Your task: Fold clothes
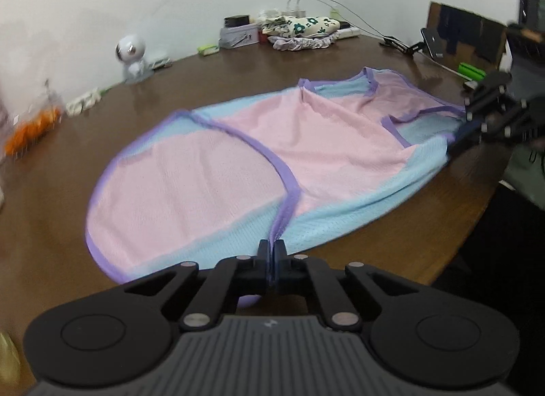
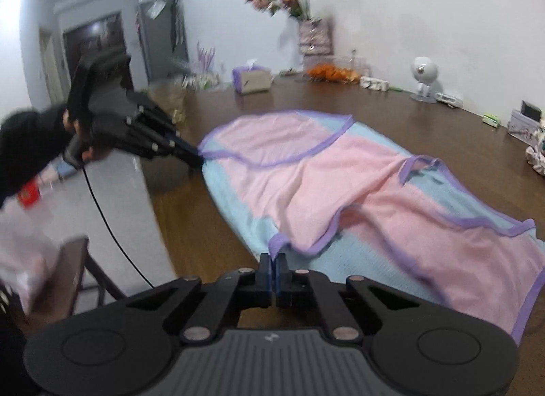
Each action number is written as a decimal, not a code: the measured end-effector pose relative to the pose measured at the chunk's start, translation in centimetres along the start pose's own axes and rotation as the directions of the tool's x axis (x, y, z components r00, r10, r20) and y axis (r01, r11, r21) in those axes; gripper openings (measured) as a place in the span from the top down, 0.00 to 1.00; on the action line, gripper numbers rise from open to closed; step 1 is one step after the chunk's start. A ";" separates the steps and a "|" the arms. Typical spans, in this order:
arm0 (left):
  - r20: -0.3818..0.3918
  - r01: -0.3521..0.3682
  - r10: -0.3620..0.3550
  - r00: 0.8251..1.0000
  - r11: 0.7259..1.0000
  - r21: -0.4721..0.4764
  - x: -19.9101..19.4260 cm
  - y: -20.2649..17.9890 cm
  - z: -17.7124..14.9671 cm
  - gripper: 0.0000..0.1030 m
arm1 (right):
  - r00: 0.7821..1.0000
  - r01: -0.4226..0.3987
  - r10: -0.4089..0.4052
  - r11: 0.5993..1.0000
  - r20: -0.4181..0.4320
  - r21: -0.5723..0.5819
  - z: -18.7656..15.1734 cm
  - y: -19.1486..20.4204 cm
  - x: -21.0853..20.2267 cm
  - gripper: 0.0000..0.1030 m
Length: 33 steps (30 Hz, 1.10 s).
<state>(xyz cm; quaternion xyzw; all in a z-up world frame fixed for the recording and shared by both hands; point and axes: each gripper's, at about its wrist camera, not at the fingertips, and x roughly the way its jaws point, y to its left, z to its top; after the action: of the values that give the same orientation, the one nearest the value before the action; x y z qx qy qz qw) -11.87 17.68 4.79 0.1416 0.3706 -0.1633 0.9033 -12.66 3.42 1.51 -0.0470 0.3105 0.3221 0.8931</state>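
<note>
Left gripper (image 1: 271, 247) pinches garment (image 1: 245, 157) hem; right gripper (image 2: 271, 259) seemingly likewise.

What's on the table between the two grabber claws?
Only the pink-and-blue top, stretched from the left gripper to the right gripper. Both wrist views show it.

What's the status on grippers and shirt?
Left gripper shut on shirt hem. Right gripper shut on its edge. Shirt half-folded on table. Nothing in the way.
</note>
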 end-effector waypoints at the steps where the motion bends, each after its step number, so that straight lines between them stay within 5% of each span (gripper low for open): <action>1: -0.002 -0.006 0.006 1.000 1.000 -0.001 0.3 0.4 0.3 0.98 | 1.000 0.014 -0.014 1.000 0.008 0.000 0.9 -0.8 -0.2 0.99; 7: -0.015 -0.048 0.047 0.999 0.998 -0.051 1.8 2.9 1.1 0.93 | 0.976 0.201 -0.209 0.974 -0.067 -0.105 5.7 -6.0 2.9 0.98; 10: -0.023 -0.068 0.067 0.997 0.995 -0.076 2.5 4.2 1.5 0.82 | 0.942 0.330 -0.333 0.941 -0.033 -0.067 7.1 -7.7 3.5 0.83; 14: -0.034 -0.096 0.093 0.995 0.989 -0.110 3.5 5.8 2.0 0.64 | 0.956 0.292 -0.291 0.955 0.030 -0.056 5.1 -8.1 -2.8 0.55; 16: -0.039 -0.110 0.106 0.994 0.986 -0.126 4.0 6.6 2.3 0.64 | 0.970 0.242 -0.242 0.969 -0.016 -0.043 2.7 -7.8 -5.0 0.52; 22: -0.048 -0.135 0.128 0.991 0.970 -0.202 4.2 7.0 -0.3 0.64 | 0.966 0.241 -0.244 0.969 -0.085 -0.048 -3.5 -5.1 -6.2 0.55; 24: -0.040 -0.134 0.129 0.991 0.964 -0.229 4.2 7.3 -0.6 0.62 | 0.962 0.257 -0.261 0.965 -0.081 -0.057 -3.8 -4.8 -5.8 0.66; 25: -0.037 -0.137 0.132 0.991 0.962 -0.238 4.2 7.4 -0.7 0.61 | 0.965 0.249 -0.251 0.968 -0.074 -0.029 -3.2 -5.6 -6.2 0.90; 26: -0.036 -0.143 0.139 0.990 0.960 -0.240 4.1 7.4 -0.8 0.61 | 0.968 0.241 -0.240 0.971 -0.068 -0.002 -2.6 -6.4 -6.5 0.98; 30: -0.038 -0.165 0.161 0.986 0.955 -0.246 3.8 7.4 -1.2 0.61 | 0.978 0.207 -0.204 0.973 -0.040 0.103 -0.3 -9.6 -7.8 0.98; 33: -0.039 -0.180 0.176 0.984 0.948 -0.263 3.4 7.4 -1.5 0.61 | 0.943 0.314 -0.302 0.946 -0.141 0.074 0.2 -11.0 -6.2 0.91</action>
<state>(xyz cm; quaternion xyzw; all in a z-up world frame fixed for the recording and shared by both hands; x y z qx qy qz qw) -7.58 24.27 2.33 0.0532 0.3818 -0.0289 0.9222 -9.64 -8.57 4.07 -0.0726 0.3709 0.1593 0.9120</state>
